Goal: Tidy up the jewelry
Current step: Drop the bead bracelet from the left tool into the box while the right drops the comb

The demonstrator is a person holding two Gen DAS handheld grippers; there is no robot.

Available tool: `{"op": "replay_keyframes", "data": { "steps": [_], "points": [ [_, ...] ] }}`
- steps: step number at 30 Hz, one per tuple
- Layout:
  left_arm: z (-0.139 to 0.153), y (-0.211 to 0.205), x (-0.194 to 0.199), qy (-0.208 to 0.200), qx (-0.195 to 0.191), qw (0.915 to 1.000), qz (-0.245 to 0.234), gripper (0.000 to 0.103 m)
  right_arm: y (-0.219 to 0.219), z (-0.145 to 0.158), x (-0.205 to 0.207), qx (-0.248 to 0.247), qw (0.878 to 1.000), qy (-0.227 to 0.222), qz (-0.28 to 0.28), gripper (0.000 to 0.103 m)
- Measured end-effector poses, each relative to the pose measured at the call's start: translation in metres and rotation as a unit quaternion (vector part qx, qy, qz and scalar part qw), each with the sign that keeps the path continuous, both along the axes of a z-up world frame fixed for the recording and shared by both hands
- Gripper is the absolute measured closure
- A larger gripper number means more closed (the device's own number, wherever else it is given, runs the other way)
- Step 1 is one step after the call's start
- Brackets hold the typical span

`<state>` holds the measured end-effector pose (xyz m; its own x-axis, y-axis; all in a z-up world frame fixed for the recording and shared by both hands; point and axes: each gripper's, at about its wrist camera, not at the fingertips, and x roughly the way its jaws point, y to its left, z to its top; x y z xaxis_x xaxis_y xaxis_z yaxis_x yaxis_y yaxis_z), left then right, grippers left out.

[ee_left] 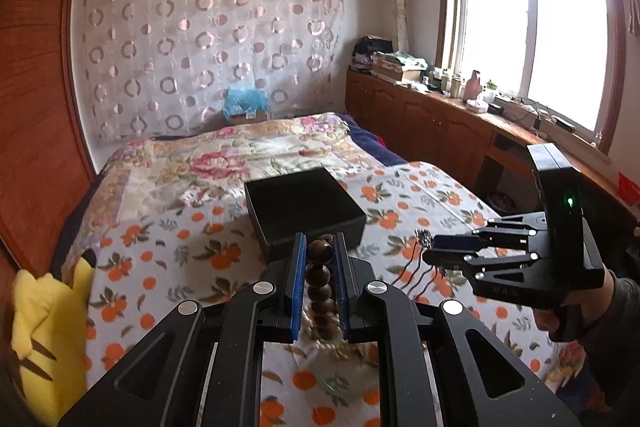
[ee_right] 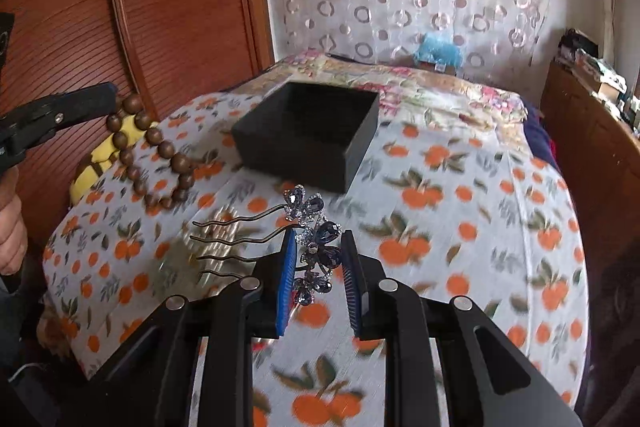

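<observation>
My left gripper (ee_left: 320, 247) is shut on a brown wooden bead bracelet (ee_left: 320, 283), held above the bed. The bracelet hangs in a loop in the right wrist view (ee_right: 154, 151), from the left gripper's tip (ee_right: 108, 97). My right gripper (ee_right: 318, 247) is shut on a hair comb with dark blue crystal flowers (ee_right: 316, 239), its wavy prongs pointing left. It also shows in the left wrist view (ee_left: 430, 249), right of the box. An open black box (ee_left: 304, 207) sits on the bed ahead of both grippers, also in the right wrist view (ee_right: 308, 135).
The bed has an orange-print sheet (ee_right: 440, 207) and a floral quilt (ee_left: 248, 151) behind. A yellow plush toy (ee_left: 44, 339) lies at the left edge by a wooden wardrobe (ee_right: 120, 7). A wooden cabinet (ee_left: 440, 123) with clutter runs under the window.
</observation>
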<state>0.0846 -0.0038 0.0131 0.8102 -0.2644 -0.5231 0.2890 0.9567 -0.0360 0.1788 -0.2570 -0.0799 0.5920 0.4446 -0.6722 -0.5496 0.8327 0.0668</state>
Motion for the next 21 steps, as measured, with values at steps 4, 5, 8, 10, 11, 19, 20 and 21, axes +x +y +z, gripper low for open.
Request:
{"op": "replay_keyframes", "data": {
  "steps": [4, 5, 8, 10, 11, 19, 20, 21],
  "points": [
    [0.006, 0.004, 0.017, -0.004, 0.003, 1.0000, 0.008, 0.091, 0.005, 0.008, 0.029, 0.001, 1.000, -0.007, -0.007, 0.078],
    [0.009, 0.005, 0.023, -0.006, 0.005, 0.9999, 0.011, 0.091, 0.006, 0.010, 0.036, 0.002, 1.000, -0.007, -0.009, 0.078],
    [0.014, 0.008, 0.036, -0.009, 0.006, 0.9998, 0.017, 0.091, 0.013, 0.015, 0.058, 0.004, 1.000, -0.010, -0.015, 0.078],
    [0.019, 0.012, 0.048, -0.010, 0.005, 0.9997, 0.022, 0.091, 0.018, 0.018, 0.072, 0.002, 1.000, -0.014, -0.017, 0.078],
    [0.021, 0.014, 0.053, -0.011, 0.004, 0.9996, 0.025, 0.091, 0.020, 0.019, 0.079, 0.002, 1.000, -0.015, -0.019, 0.078],
    [0.031, 0.019, 0.091, -0.016, 0.008, 0.9989, 0.042, 0.091, 0.046, 0.015, 0.123, -0.010, 1.000, -0.014, -0.020, 0.078],
    [0.031, 0.018, 0.096, -0.017, 0.010, 0.9989, 0.043, 0.091, 0.050, 0.012, 0.126, -0.014, 1.000, -0.013, -0.017, 0.078],
    [0.031, 0.017, 0.100, -0.017, 0.012, 0.9989, 0.043, 0.091, 0.053, 0.009, 0.128, -0.018, 1.000, -0.011, -0.013, 0.078]
  ]
}}
